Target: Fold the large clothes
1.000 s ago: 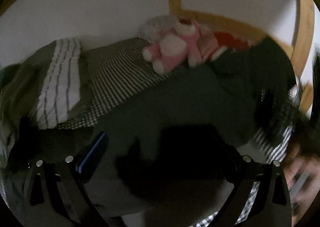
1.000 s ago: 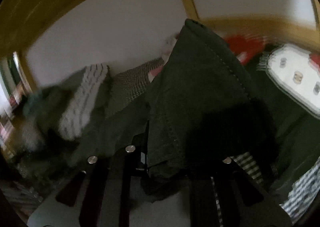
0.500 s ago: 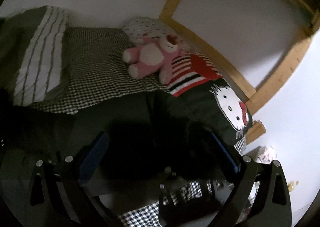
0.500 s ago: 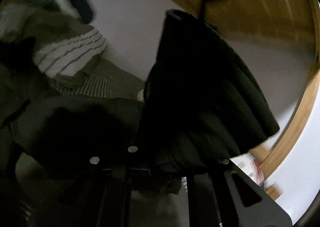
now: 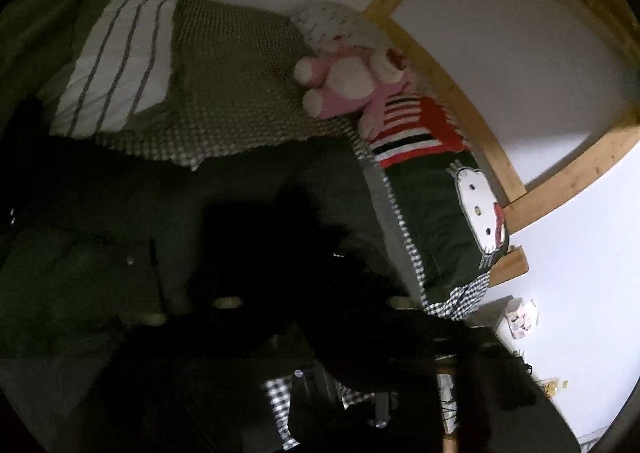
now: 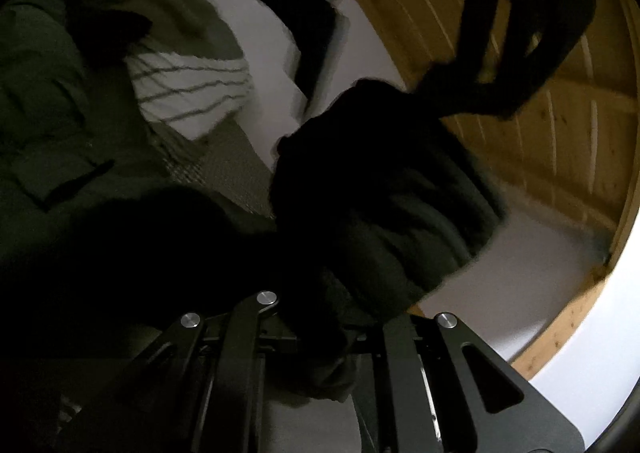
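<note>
A large dark green garment (image 5: 100,273) lies spread on the bed in the left wrist view. A dark mass covers the bottom of that view and hides my left gripper's fingers. In the right wrist view my right gripper (image 6: 320,333) is shut on a bunched fold of the dark garment (image 6: 380,193), lifted above the bed. More of the garment (image 6: 48,101) lies at the left. A dark gripper-like shape (image 6: 500,33) hangs at the top right.
A striped pillow (image 5: 116,65), a checked sheet (image 5: 232,101), a pink plush toy (image 5: 348,81) and a cat-face cushion (image 5: 480,213) lie toward the wall. A wooden bed frame (image 5: 460,93) runs on the right. Floor clutter (image 5: 520,317) sits beyond the bed edge.
My right gripper has swung up and turned with the garment fold held. The left view has tilted right, and a dark mass now covers my left fingers, which stood open before.
</note>
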